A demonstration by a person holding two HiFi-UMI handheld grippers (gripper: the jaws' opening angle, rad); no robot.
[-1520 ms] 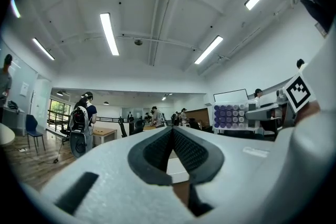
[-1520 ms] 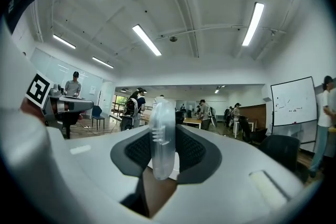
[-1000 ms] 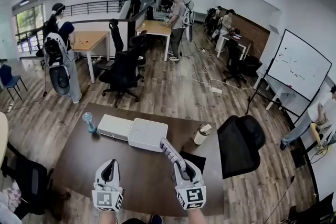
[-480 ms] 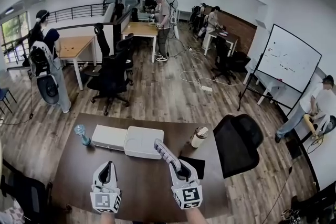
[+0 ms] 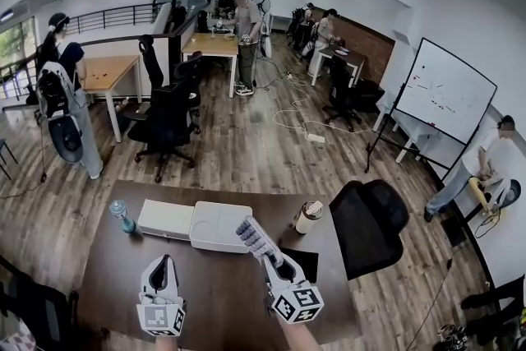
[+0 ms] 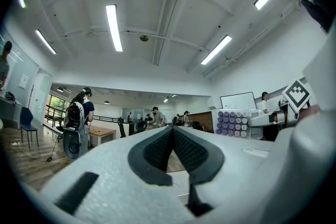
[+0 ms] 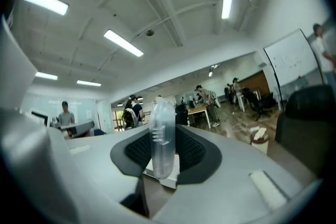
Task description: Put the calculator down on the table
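Your right gripper point(image 5: 276, 260) has its jaws closed partway on the calculator point(image 5: 258, 237), pads pressing on both faces of its near end. In the right gripper view the calculator point(image 7: 161, 140) stands edge-on between the pads, a pale translucent slab. So the calculator is in your grip and held over the brown table point(image 5: 215, 300), not lying on it. In the head view its far end points ahead toward the corner of the larger white box point(image 5: 212, 224). The left gripper view catches its face point(image 6: 232, 123): rows of round purple keys, print too small to read. Your left gripper point(image 5: 162, 265) is closed with nothing in it, the pad tips meeting in its own view point(image 6: 172, 132). Each gripper's cube has a black-and-white square marker, a pattern only, no letters. On the table there's a second flat white box point(image 5: 164, 218) touching the first on its left, a blue bottle point(image 5: 122, 215) left of that, a lidded cup point(image 5: 307, 217) to the right, and a black mat point(image 5: 310, 263) just beside your right gripper. No label on any of them is legible. The whiteboard point(image 5: 444, 99) at right has scattered marks, unreadable.
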